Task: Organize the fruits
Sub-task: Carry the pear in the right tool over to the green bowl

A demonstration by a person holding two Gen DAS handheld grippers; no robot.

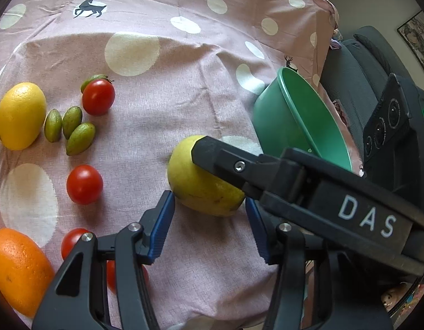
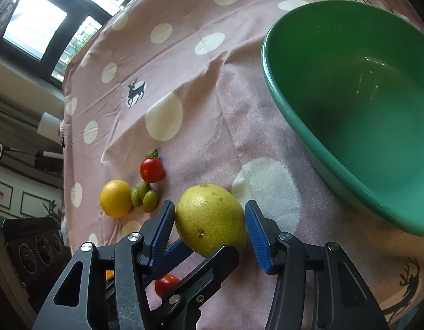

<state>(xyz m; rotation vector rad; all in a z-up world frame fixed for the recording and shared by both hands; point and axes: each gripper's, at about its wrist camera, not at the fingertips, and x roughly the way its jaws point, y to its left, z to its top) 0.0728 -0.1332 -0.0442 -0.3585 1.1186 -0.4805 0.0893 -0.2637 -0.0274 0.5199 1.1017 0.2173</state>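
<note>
Both the left gripper and right gripper bracket the yellow-green fruit, jaws apart, the green bowl beyond them still empty.

In the left wrist view the right gripper covers the right half of the pear and the near rim of the bowl. The left gripper hides most of two tomatoes low on the left, and the picture's edge cuts off the orange. In the right wrist view the bowl runs off the right edge, and only slivers of a tomato and the orange show behind the grippers.
</note>
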